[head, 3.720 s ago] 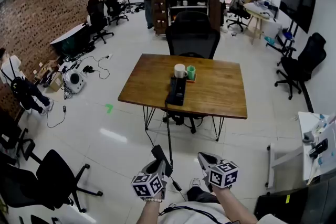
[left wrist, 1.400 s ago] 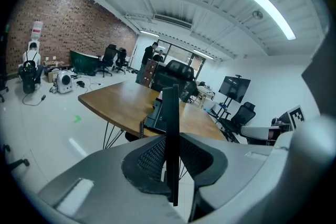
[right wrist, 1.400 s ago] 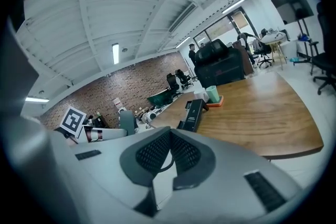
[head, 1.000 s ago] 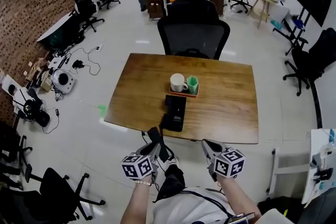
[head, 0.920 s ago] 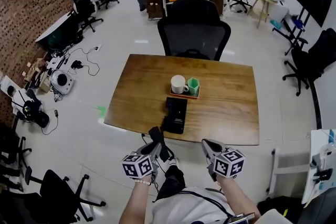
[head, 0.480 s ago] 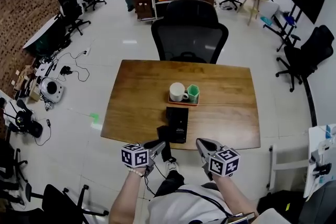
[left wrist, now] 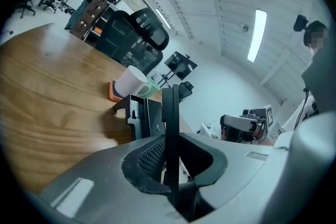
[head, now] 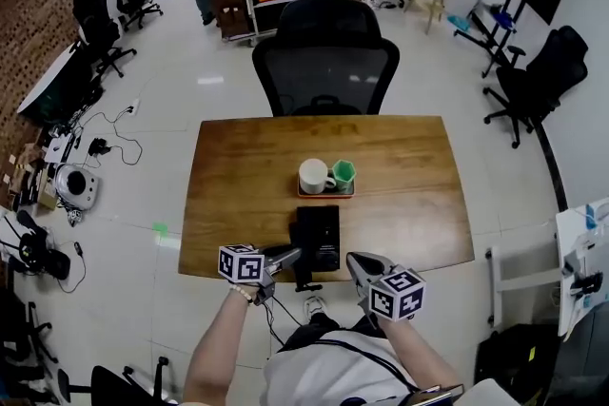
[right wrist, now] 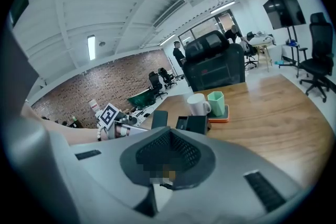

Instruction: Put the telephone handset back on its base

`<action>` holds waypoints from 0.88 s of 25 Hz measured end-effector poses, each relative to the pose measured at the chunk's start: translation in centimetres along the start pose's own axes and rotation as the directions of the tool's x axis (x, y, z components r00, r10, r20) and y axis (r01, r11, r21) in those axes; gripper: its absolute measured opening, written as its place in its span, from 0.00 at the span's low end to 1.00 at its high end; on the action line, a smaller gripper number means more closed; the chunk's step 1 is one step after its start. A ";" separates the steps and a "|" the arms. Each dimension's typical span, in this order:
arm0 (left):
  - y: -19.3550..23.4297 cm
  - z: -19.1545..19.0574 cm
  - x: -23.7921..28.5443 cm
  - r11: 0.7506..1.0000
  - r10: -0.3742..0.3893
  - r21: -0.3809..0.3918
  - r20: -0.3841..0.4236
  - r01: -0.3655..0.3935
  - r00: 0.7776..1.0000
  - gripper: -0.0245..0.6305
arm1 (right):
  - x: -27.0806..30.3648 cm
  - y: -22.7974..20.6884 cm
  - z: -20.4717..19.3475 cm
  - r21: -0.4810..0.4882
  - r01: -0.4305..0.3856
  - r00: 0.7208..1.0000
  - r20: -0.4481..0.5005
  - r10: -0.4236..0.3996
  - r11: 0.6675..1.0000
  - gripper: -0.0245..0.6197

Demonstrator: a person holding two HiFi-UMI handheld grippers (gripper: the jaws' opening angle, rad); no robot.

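Head view, with both gripper views. The left gripper (head: 285, 255) is at the near edge of the table (head: 419, 204), its fingers clamped on the black handset (left wrist: 170, 123), which is seen edge-on and upright between them. The handset is off the base (head: 316, 238), close to its near end; whether the two touch cannot be told. The base lies flat near the table's front edge. The right gripper (head: 357, 261), just right of the base, has its fingers pressed together with nothing between them. Behind the base, a white mug (head: 312, 176) and a green cup (head: 343, 172) share an orange tray (head: 325, 193). A black chair (head: 325, 62) stands at the far side.
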State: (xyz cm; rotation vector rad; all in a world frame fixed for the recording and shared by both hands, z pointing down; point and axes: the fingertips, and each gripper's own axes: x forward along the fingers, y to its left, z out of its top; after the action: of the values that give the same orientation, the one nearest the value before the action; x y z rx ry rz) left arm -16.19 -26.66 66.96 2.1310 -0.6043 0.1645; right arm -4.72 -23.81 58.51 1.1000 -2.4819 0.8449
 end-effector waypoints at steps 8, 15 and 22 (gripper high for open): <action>2.8 0.0 2.5 0.994 -0.099 0.027 -0.123 0.103 0.987 0.14 | 1.3 -0.4 0.4 0.005 0.030 1.000 -0.006 -0.030 1.000 0.04; 3.8 0.7 3.7 0.979 -0.184 -0.096 -0.032 0.180 0.982 0.14 | 1.3 -1.8 0.7 0.032 0.069 0.998 -0.005 -0.069 0.997 0.04; 4.9 0.3 4.5 0.974 -0.203 -0.108 -0.046 0.198 0.978 0.14 | 1.4 -2.3 0.4 0.041 0.086 0.996 -0.019 -0.086 0.995 0.04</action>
State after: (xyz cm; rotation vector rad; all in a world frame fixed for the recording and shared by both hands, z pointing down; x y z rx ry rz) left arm -14.63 -30.89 71.91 2.0652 -0.3536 0.0793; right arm -3.91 -26.07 59.79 1.1990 -2.3945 0.8806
